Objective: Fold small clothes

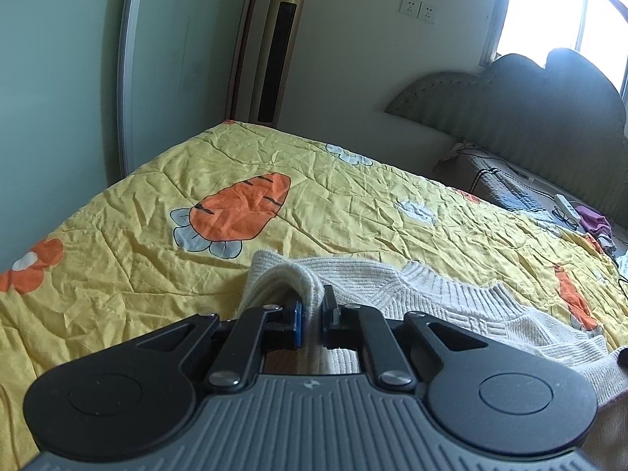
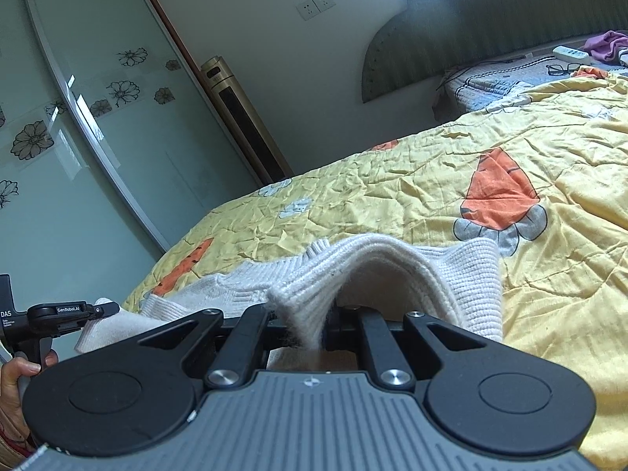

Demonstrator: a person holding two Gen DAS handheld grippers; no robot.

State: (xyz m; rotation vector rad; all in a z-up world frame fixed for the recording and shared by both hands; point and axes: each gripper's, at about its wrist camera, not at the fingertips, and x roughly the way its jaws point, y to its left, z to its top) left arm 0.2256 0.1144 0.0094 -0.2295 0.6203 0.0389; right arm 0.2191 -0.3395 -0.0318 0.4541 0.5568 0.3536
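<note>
Cream sweater (image 1: 451, 306) on yellow quilt (image 1: 157, 243), edges pinched in L gripper (image 1: 312, 320) & prob. R gripper (image 2: 333, 324).

The right tongs (image 2: 327, 320) pinch a raised fold of the white sweater (image 2: 392, 271), which drapes over them. The rest of it lies left of them on the yellow quilt (image 2: 431, 192). Far left, the left tongs (image 2: 108, 309) grip another part, a hand (image 2: 15, 376) below.

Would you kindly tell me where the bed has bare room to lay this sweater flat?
The yellow quilt lies bare beyond the sweater, toward the wardrobe. By the headboard it is crowded: glasses, power strip, purple cloth.
</note>
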